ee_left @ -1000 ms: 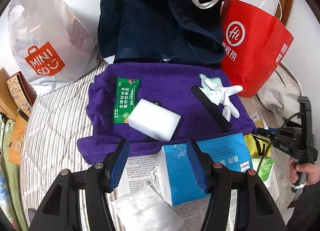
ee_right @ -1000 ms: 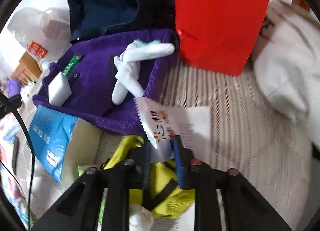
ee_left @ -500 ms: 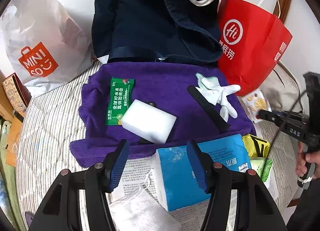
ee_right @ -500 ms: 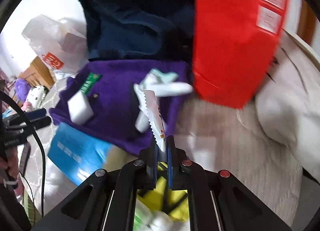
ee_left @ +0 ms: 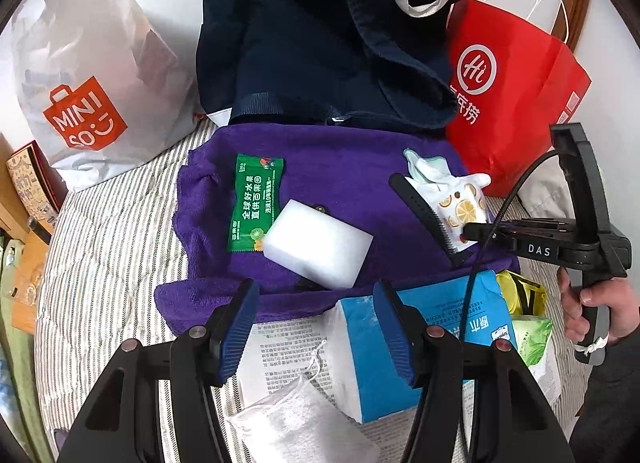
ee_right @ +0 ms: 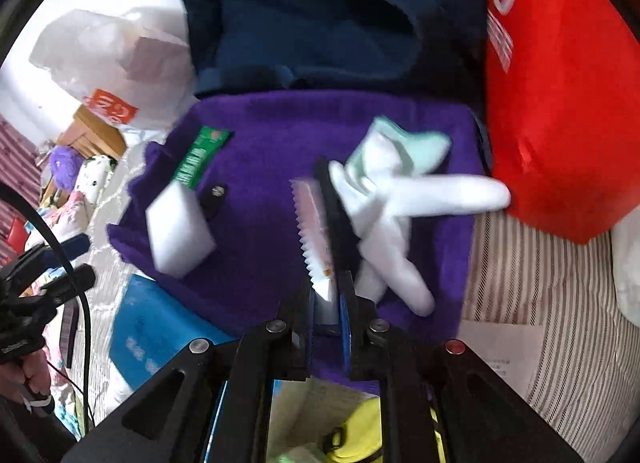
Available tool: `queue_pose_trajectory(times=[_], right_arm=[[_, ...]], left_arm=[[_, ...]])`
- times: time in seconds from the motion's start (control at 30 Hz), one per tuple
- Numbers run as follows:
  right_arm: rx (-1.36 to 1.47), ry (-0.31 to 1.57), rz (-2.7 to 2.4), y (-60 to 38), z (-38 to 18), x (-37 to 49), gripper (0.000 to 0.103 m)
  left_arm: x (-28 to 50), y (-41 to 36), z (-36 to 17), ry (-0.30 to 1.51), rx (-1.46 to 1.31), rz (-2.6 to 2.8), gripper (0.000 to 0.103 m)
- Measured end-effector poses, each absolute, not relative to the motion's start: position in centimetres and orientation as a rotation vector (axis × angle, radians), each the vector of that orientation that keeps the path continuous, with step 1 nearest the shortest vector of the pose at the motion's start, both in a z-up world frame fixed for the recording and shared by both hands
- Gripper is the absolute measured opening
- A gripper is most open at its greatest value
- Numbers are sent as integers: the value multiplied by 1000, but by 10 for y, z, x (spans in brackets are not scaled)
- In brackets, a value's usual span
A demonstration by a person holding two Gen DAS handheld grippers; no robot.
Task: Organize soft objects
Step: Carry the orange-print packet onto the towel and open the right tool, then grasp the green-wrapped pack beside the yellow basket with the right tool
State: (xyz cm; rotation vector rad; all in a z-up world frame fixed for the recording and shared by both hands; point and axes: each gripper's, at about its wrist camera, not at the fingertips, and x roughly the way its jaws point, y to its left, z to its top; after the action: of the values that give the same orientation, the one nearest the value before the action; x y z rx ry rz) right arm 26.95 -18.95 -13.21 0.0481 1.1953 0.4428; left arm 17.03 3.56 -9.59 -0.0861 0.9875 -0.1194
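Observation:
A purple towel (ee_left: pixel 344 167) lies on the striped bed. On it are a green snack packet (ee_left: pixel 253 203), a white sponge block (ee_left: pixel 318 249), a black strap (ee_left: pixel 424 215) and a white glove (ee_left: pixel 430 173). My right gripper (ee_right: pixel 325 295) is shut on a small white sachet with lemon print (ee_left: pixel 460 211), held over the towel's right part beside the glove (ee_right: pixel 400 199); the sachet shows edge-on in the right wrist view (ee_right: pixel 314 239). My left gripper (ee_left: pixel 316 327) is open and empty above the towel's near edge, beside a blue tissue pack (ee_left: pixel 436 339).
A navy bag (ee_left: pixel 320 35) stands behind the towel, a red paper bag (ee_left: pixel 512 91) to its right, a white Miniso bag (ee_left: pixel 84 75) to its left. A gauze pouch (ee_left: pixel 296 423), printed paper and yellow and green packets (ee_left: pixel 528 315) lie near the front.
My right gripper has carried the sachet from the bed's right side leftward over the purple towel, by the glove and strap. My left gripper has barely moved.

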Motion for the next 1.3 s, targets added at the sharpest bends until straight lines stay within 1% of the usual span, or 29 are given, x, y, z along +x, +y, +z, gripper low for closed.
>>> queue_pose_trajectory(times=[0.03, 0.07, 0.1, 0.17, 0.27, 0.37, 0.53, 0.57, 0.67, 0.77, 0.93, 0.97, 1.0, 1.1, 1.2, 1.3], right_arm=[[53, 1200, 431, -193, -133, 270, 13], [56, 1198, 418, -197, -133, 269, 18], [54, 1197, 410, -200, -132, 268, 30], [30, 1196, 395, -203, -130, 265, 40], [-6, 1167, 376, -209, -120, 255, 40], [4, 1150, 360, -223, -111, 242, 44], [41, 1136, 318, -252, -103, 205, 44], [44, 1134, 320, -255, -103, 196, 47], [54, 1132, 346, -259, -105, 166, 60], [49, 1130, 390, -255, -110, 145, 64], [4, 1162, 423, -238, -134, 143, 64], [-2, 1164, 428, -236, -138, 143, 60], [-7, 1160, 442, -234, -141, 143, 49], [-4, 1151, 472, -234, -137, 136, 38], [-28, 1139, 499, -234, -126, 121, 33], [-55, 1148, 525, -229, -121, 108, 33]], left_arm=[[170, 36, -96, 986, -86, -118, 57], [170, 38, -96, 987, -91, -115, 57], [170, 39, -97, 988, -96, -115, 58], [168, 40, -97, 988, -98, -110, 58], [163, 44, -97, 991, -101, -104, 58], [156, 46, -97, 995, -110, -96, 58], [144, 49, -96, 993, -116, -89, 58], [142, 49, -96, 994, -115, -87, 58], [134, 49, -97, 998, -116, -82, 59], [126, 49, -97, 1001, -120, -77, 59], [109, 48, -96, 1005, -109, -69, 59], [107, 48, -96, 1005, -110, -67, 59], [103, 49, -96, 1004, -113, -64, 59], [97, 52, -97, 1005, -120, -59, 59], [93, 53, -98, 1006, -119, -58, 59], [89, 53, -99, 1003, -125, -61, 59]])
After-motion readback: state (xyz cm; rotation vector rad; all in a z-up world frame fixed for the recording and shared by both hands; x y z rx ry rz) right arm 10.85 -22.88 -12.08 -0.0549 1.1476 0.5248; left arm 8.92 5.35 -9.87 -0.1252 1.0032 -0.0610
